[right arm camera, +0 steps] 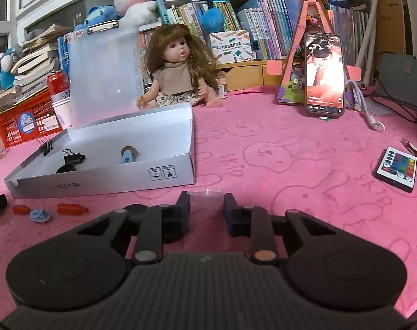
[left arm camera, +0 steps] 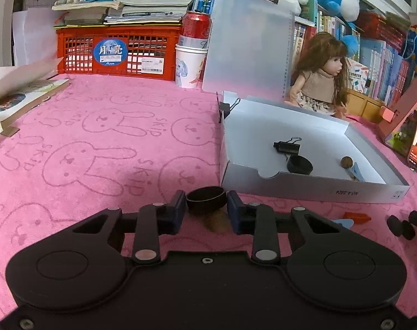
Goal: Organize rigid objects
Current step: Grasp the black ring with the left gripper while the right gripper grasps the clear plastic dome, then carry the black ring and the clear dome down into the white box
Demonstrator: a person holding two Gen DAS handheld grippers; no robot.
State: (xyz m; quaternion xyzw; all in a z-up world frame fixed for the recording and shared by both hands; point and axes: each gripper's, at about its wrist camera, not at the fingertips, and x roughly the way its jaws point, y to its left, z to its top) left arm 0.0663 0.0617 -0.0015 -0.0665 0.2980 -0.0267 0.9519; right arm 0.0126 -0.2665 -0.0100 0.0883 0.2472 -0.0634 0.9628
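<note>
desk [left arm camera: 98, 143]: pink cloth | white box [left arm camera: 313, 192]: near desk's right edge, open | left gripper [left arm camera: 206, 206]: clenched on black ring [left arm camera: 205, 196] | right gripper [right arm camera: 206, 206]: clenched on clear cap [right arm camera: 206, 196] | advice: lift both level, clear box's front wall, release low inside.

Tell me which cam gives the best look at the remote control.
Right wrist. The remote control lies in full view on the pink cloth, coloured buttons facing up, right of the white box. The left wrist view doesn't show it at all.
</note>
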